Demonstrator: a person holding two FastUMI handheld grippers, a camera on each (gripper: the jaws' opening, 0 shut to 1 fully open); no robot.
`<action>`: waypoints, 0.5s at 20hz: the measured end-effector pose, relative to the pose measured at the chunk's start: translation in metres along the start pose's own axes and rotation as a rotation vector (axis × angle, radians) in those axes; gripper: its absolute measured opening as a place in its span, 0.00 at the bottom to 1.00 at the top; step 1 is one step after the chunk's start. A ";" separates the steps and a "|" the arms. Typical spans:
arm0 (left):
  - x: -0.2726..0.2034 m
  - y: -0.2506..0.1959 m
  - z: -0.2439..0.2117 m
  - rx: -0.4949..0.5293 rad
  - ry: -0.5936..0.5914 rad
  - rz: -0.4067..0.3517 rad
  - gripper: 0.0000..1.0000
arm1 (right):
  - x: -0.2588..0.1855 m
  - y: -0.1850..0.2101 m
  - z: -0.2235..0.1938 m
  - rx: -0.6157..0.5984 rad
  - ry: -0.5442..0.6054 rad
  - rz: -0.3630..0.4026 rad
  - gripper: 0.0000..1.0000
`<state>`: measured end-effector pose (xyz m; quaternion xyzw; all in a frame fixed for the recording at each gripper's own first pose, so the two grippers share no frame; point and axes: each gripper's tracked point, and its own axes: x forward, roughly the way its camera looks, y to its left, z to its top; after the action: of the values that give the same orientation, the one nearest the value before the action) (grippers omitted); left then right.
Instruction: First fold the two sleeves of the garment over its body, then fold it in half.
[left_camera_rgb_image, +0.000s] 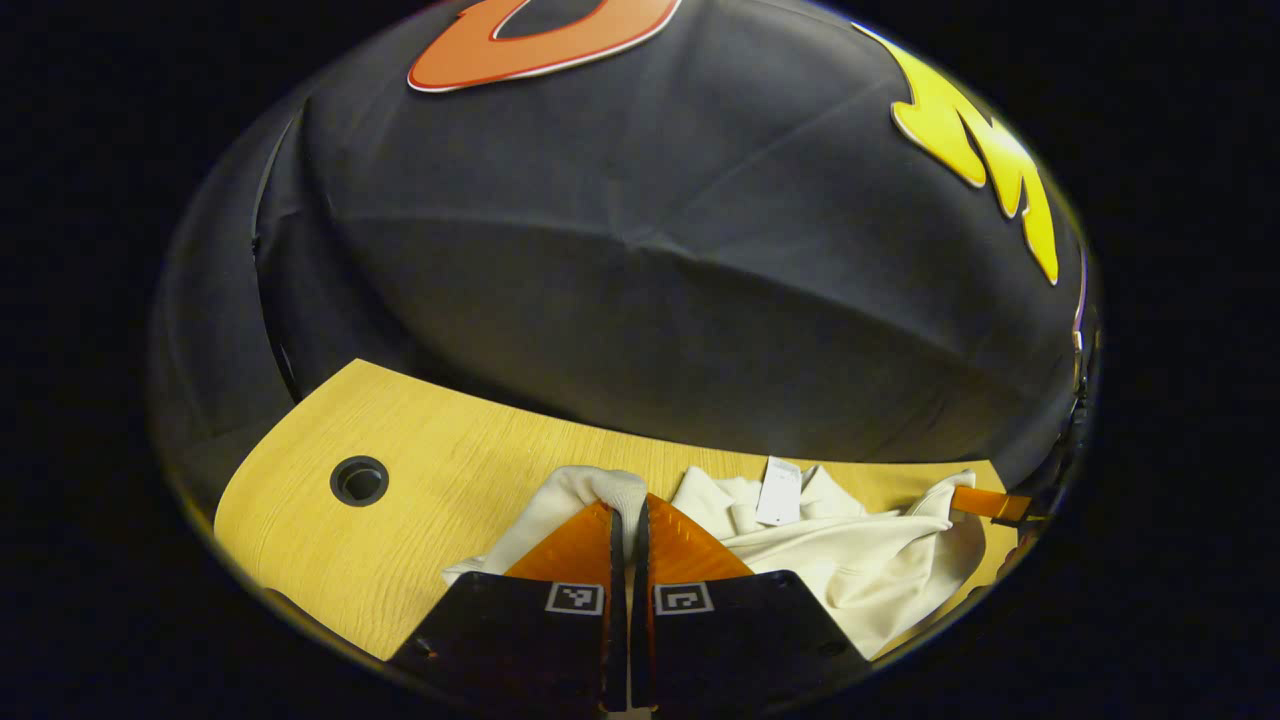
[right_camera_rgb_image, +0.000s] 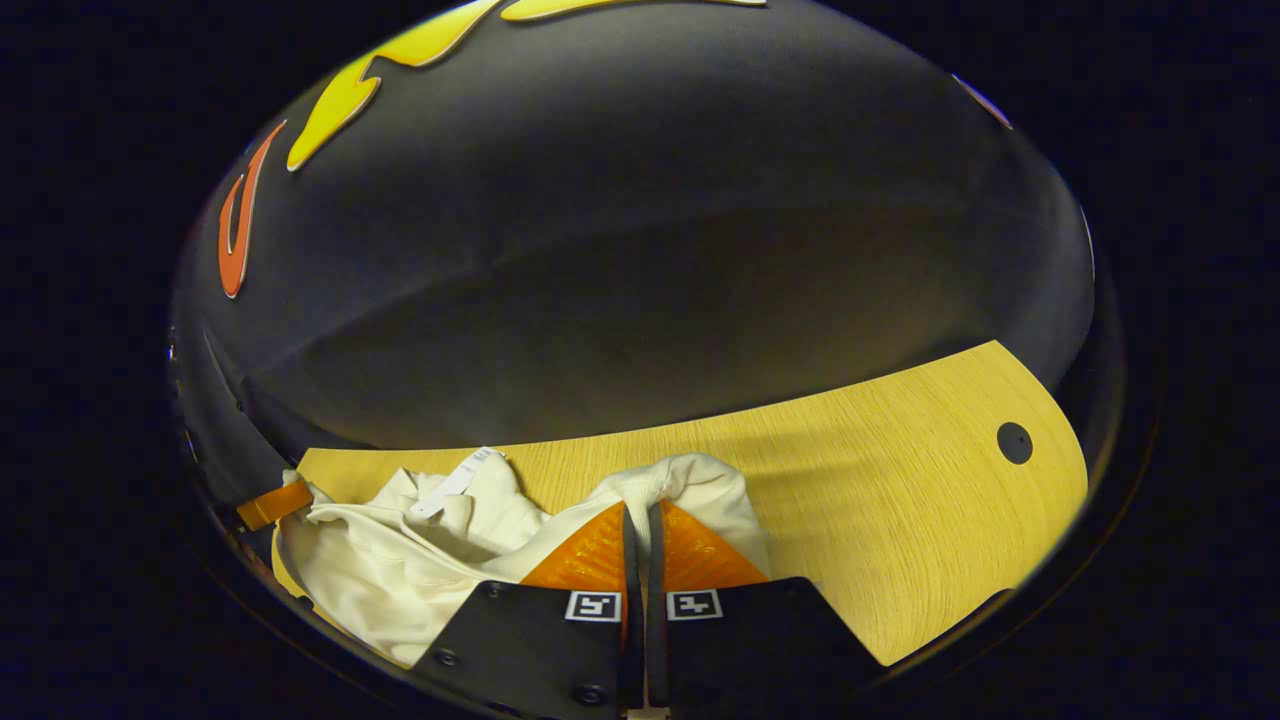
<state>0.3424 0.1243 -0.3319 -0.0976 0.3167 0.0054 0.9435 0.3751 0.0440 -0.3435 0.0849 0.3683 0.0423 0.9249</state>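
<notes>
- I am pinching the cream garment (left_camera_rgb_image: 860, 570) with both tools: the left gripper (left_camera_rgb_image: 627, 510) is clamping a ribbed edge, and the right gripper (right_camera_rgb_image: 640, 515) is nipping a matching edge.
- The garment is lying bunched on the wooden table (left_camera_rgb_image: 450, 450), between the two cable holes (right_camera_rgb_image: 1014, 442).
- Its white tag (left_camera_rgb_image: 779, 490) is standing up near the middle.
- Risk, as I judge it: thin cloth may be slipping from either pinch, skewing the fold.
- Its long axis seems to be running gripper to gripper; the bunching is hiding its heading.
</notes>
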 end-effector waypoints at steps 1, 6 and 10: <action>0.002 0.002 -0.001 0.003 0.001 0.004 0.07 | 0.003 -0.001 -0.001 -0.008 -0.002 -0.006 0.05; -0.011 -0.003 0.010 0.046 -0.022 -0.023 0.26 | -0.025 -0.009 0.030 -0.017 -0.090 0.011 0.26; -0.046 0.009 0.051 0.105 -0.140 0.013 0.80 | -0.058 -0.019 0.041 -0.007 -0.136 -0.004 0.36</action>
<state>0.3355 0.1450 -0.2660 -0.0453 0.2506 0.0019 0.9670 0.3620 0.0121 -0.2787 0.0838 0.3044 0.0356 0.9482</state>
